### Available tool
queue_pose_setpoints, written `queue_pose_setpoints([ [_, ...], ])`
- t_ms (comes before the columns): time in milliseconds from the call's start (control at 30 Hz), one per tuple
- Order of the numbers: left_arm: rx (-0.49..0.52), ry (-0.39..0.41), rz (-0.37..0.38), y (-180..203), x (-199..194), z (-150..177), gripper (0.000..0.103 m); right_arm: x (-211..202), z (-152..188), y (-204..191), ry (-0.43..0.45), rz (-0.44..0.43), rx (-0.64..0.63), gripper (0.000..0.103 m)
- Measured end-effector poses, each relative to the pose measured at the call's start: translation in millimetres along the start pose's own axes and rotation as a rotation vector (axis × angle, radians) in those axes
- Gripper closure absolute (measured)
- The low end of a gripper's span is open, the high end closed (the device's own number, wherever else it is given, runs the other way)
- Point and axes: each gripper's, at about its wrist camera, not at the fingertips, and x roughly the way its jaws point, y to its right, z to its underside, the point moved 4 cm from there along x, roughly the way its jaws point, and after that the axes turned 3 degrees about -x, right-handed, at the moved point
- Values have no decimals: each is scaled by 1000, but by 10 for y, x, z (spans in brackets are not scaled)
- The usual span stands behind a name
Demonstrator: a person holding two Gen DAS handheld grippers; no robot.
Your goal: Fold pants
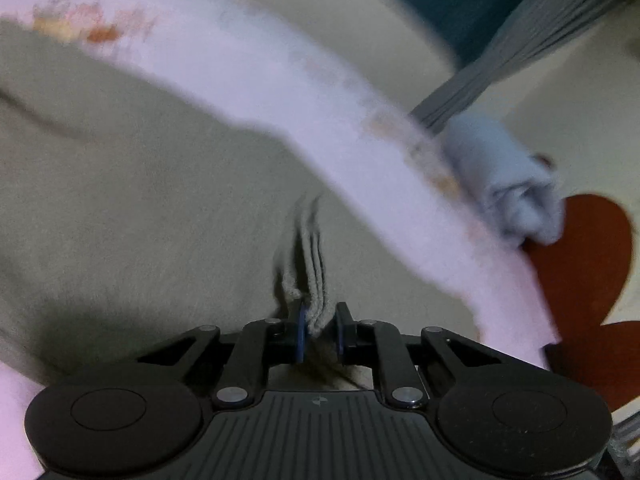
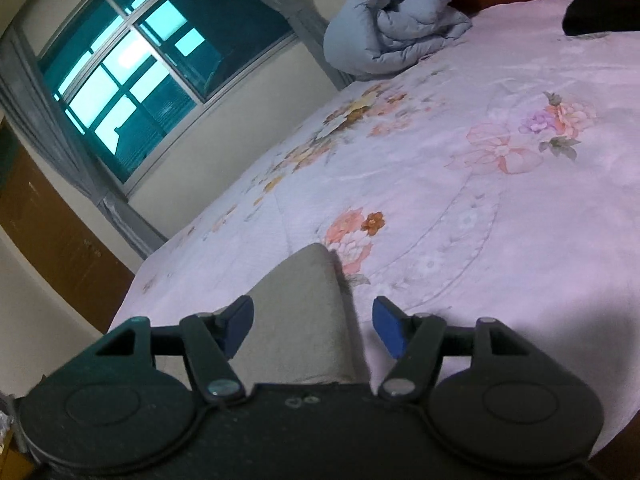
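Left wrist view: the pants (image 1: pixel 140 200) are spread over the bed (image 1: pixel 256 80), grey-beige cloth filling the picture from 9 o'clock to the centre. A stacked edge of several layers (a hem or waistband, the blur leaves it unclear) is pinched in the left gripper (image 1: pixel 319 330), jaws drawn narrow, blue pads pressing the cloth from both sides. The hold looks taken at the edge so that all layers can be carried over together in a fold. A rolled quilt (image 1: pixel 508 184) is seen at 3 o'clock, beyond the pink sheet.

Right wrist view: the right gripper (image 2: pixel 313 330) is held with jaws moderately wide. A rounded fold of the pants (image 2: pixel 300 312) lies between the pads; the cloth is brushed or nearly so by the left pad and is well apart from the right pad, so nothing is judged gripped here. The gripper seems placed for a second hold, matching the left. The quilt (image 2: pixel 396 20) is piled at 12 o'clock, a window (image 2: pixel 148 72) at 10 o'clock.
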Motion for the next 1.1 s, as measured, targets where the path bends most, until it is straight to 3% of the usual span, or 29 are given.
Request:
queue_pose_setpoints([
  [67,16,16,-9,-14,-92,20,89,-8,-8,36,8,-5,8,40],
  [133,22,-19,-75,-158,-5,126,89,18,2,65,-5,-11,20,40],
  [233,-37,-37,-51,-329,109,217,86,70,23,-17,-44,-118,44,40],
  [300,-22,-47,-54,-262,107,197,86,132,48,-143,-82,-231,79,40],
  [367,2,-47,-53,-199,105,175,75,217,81,-223,-121,-337,159,37],
  [433,10,-53,-39,-181,132,189,65,451,188,-199,-216,-397,307,32],
  [467,17,-55,-25,-166,144,182,56,543,238,-143,-237,-366,344,38],
  [500,23,-59,-5,-144,132,189,50,622,273,-55,-233,-277,333,42],
  [533,31,-65,16,-110,108,199,39,705,294,81,-231,-160,299,61],
  [567,47,-66,24,-76,72,187,31,745,307,223,-229,-122,344,76],
  [633,97,-55,3,-1,-20,161,24,729,269,359,-241,-164,442,72],
  [667,115,-47,-3,19,-59,149,20,672,229,336,-228,-180,434,62],
  [833,115,-20,-30,-51,-225,114,19,578,253,-46,-266,-361,374,62],
  [900,105,-9,-42,-124,-318,116,19,721,376,-114,-317,-333,330,62],
  [967,85,6,-50,-244,-456,86,19,922,498,8,-377,-242,339,74],
  [1000,69,23,-47,-341,-559,63,19,934,482,38,-372,-258,370,72],
  [1033,55,52,-46,-437,-683,18,19,908,442,22,-368,-279,377,62],
  [1100,29,118,-56,-663,-924,-73,19,779,297,-64,-327,-346,337,59],
])
